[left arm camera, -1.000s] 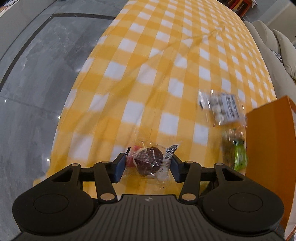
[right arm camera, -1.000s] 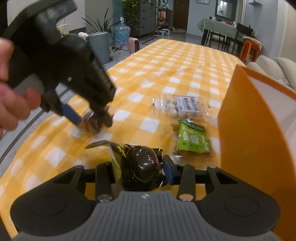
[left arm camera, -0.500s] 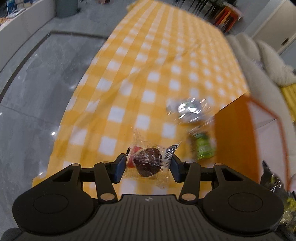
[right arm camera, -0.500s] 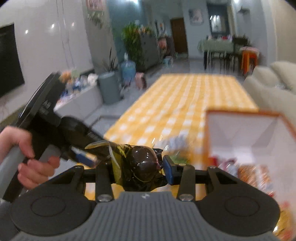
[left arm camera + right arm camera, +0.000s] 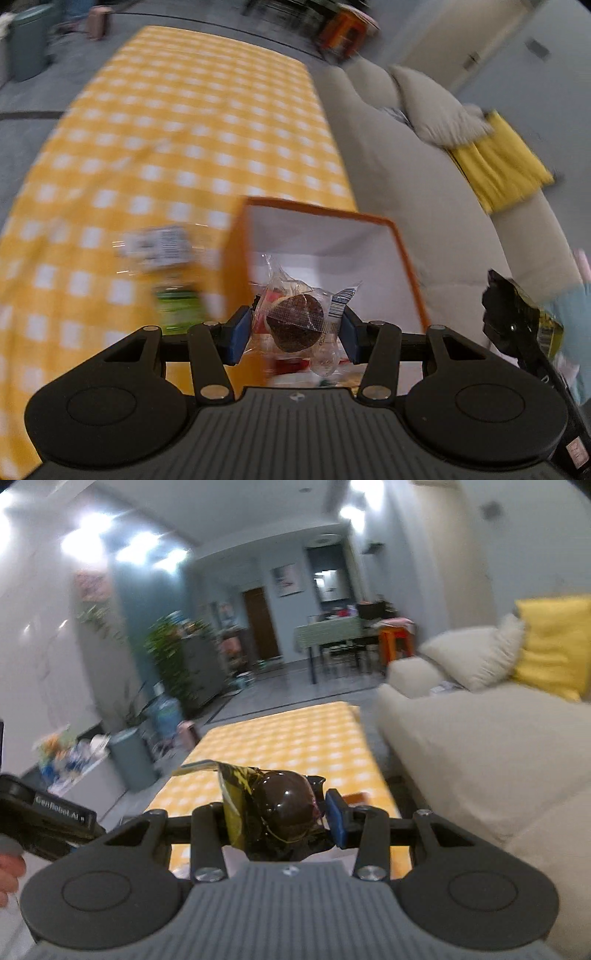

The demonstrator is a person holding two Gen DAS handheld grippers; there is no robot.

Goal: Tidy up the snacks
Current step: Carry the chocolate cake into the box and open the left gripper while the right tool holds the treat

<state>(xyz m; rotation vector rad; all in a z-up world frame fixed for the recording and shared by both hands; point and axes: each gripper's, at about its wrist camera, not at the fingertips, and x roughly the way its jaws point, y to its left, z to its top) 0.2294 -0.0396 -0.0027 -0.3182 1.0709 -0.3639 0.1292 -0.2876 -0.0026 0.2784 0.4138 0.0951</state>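
Observation:
My left gripper (image 5: 294, 330) is shut on a clear packet with a round brown cake (image 5: 295, 326), held above the open top of an orange box (image 5: 402, 258) with a white inside. My right gripper (image 5: 280, 814) is shut on a glossy dark brown packet with a yellow flap (image 5: 284, 805), raised high and pointing across the room. That right gripper and its dark packet (image 5: 513, 314) show at the right edge of the left wrist view, beside the box. On the yellow checked cloth (image 5: 166, 122) left of the box lie a clear packet with a white label (image 5: 157, 245) and a green packet (image 5: 179, 306), both blurred.
A beige sofa (image 5: 424, 192) with a yellow cushion (image 5: 502, 166) runs along the table's right side. The left gripper's handle and a hand (image 5: 9, 871) show at the left edge of the right wrist view. A grey bin (image 5: 131, 757), plants and a far dining table stand beyond.
Both grippers have risen from the cloth and swung right with their packets. The left one now hangs over the orange box; the right one has tilted up toward the room.

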